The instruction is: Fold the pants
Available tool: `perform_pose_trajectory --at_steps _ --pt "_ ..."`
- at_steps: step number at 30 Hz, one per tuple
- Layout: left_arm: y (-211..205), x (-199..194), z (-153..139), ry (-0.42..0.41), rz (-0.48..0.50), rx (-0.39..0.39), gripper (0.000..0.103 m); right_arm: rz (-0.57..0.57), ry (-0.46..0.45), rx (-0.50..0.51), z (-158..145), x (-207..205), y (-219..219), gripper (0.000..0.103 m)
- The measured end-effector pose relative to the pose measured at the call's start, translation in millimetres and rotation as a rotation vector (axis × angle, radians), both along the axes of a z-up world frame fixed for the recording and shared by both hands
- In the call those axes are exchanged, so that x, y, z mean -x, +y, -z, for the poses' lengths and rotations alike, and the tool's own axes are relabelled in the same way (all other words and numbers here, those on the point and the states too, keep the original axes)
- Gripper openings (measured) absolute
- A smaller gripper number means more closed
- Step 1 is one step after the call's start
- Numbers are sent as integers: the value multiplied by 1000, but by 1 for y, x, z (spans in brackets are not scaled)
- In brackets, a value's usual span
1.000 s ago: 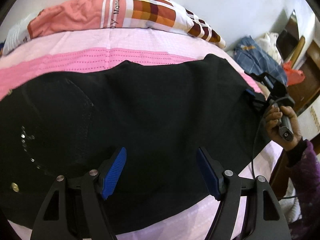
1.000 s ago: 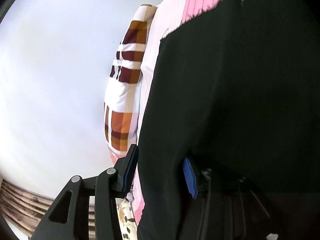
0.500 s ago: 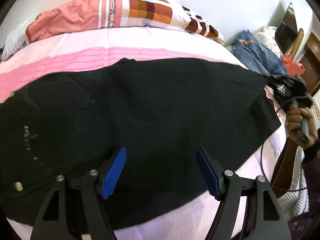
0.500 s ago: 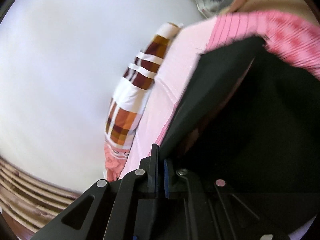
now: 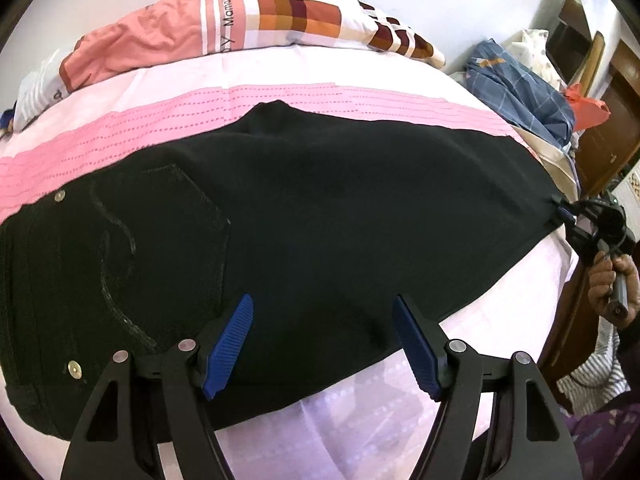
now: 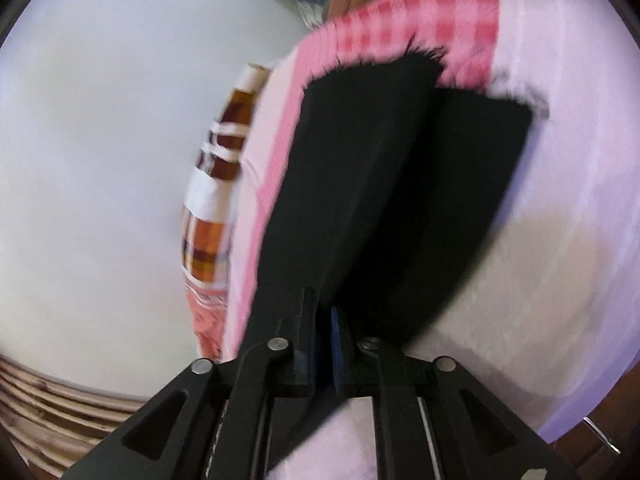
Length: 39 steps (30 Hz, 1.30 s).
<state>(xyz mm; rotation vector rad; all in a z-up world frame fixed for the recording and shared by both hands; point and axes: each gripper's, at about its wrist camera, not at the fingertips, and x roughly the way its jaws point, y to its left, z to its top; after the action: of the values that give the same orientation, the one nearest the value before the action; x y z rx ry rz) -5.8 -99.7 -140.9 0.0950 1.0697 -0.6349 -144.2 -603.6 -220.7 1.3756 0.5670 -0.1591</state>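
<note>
Black pants (image 5: 320, 220) flat across pink bed (image 5: 280, 96), left tongs (image 5: 322, 340) wide open, empty above them, right tongs (image 6: 323, 344) opening, hem between pads.

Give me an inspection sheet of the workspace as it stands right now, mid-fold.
Surface: bed under a pale sheet with a pink band.
Job's things: black pants spread flat across the bed, waist and back pocket at the left of the left wrist view, hem at the right.
Clutter: patterned pillow at the far edge; blue checked cloth heaped beyond the bed.
Grippers: left claw open above the pants, gripping nothing; right claw opening, pant hem between its pads.
Cables: one black cable at the right claw's handle.
Surroundings: white wall; dark wooden furniture at right.
</note>
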Motion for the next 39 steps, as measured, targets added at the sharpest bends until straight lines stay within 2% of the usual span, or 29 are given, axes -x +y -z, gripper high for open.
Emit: perform_pose_trajectory --at_steps 2,4,6,8,12,17,22,23,25,26,27,28,30,32,33,36,39 --pt "0 2 -1 -4 -3 4 73 59 12 -19 3 9 -10 33" --pt "-1 3 1 -2 -1 3 73 102 -4 -55 10 17 -22 25" --pt "-2 2 5 10 2 -13 73 96 28 -34 10 19 -27 7" --pt "0 1 7 15 7 -16 73 91 34 -39 11 23 -27 6" --pt "4 1 7 6 8 -26 73 60 74 14 4 27 -23 5" --pt "16 0 9 13 -3 -14 73 47 86 8 10 36 -23 3" --pt "26 0 8 2 -3 -5 73 53 106 28 3 38 -24 3" --pt "29 0 8 2 -2 1 73 50 114 6 8 37 -26 1" --pt "34 -1 7 5 -9 11 73 99 107 -78 15 45 -26 1" --pt "36 -1 5 7 -16 17 73 112 128 -70 12 48 -24 6" --pt "39 -1 3 5 -27 23 73 128 164 -37 2 52 -17 17" --pt "41 -1 0 3 -36 30 73 134 194 -12 -6 54 -8 17" --pt "46 1 -6 -5 -52 54 73 45 122 -5 -27 43 24 17" --pt "52 5 -14 -23 -69 86 73 -129 14 -23 -42 16 67 17" --pt "53 7 -16 -30 -73 95 73 -226 -23 -69 -42 -2 91 17" --pt "57 10 -21 -51 -92 105 73 -389 -24 -199 -18 -44 148 16" --pt "61 14 -24 -55 -113 107 73 -408 -4 -271 6 -64 172 16"
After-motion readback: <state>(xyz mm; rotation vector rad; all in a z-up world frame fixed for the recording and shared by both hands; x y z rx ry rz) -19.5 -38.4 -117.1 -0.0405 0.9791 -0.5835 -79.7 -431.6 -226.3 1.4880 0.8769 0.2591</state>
